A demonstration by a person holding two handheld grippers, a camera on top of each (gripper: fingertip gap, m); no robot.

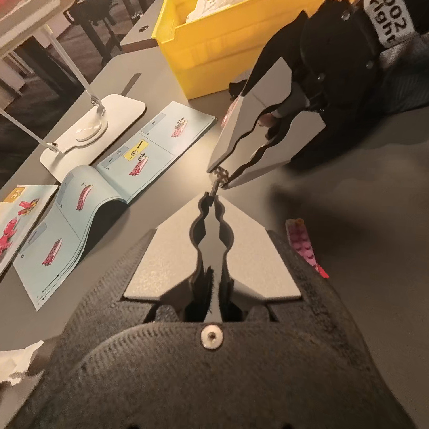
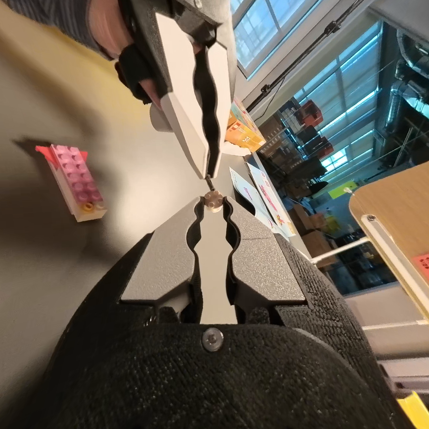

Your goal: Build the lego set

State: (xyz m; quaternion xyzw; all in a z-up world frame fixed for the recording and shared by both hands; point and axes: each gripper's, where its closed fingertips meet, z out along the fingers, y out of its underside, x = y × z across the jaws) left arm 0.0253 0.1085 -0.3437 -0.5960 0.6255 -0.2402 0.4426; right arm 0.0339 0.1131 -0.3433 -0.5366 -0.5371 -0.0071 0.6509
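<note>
Round studded piece [image 2: 213, 202] sits pinched in my right gripper [image 2: 213, 201], w/ a thin dark pin [image 1: 211, 194] running straight from it. My left gripper [image 1: 210, 197], tip-to-tip opposite, is clamped on that pin's far end, above the counter [image 1: 301, 325].

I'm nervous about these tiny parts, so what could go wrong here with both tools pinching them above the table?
1. The left tool pinches only the end of the thin dark pin; it could pivot or slip out.
2. The right tool grips the round studded piece at its very tips; it could pop free and roll off the table.

Two booklets [image 1: 130, 167], one yellow bin [image 1: 209, 53]
</note>
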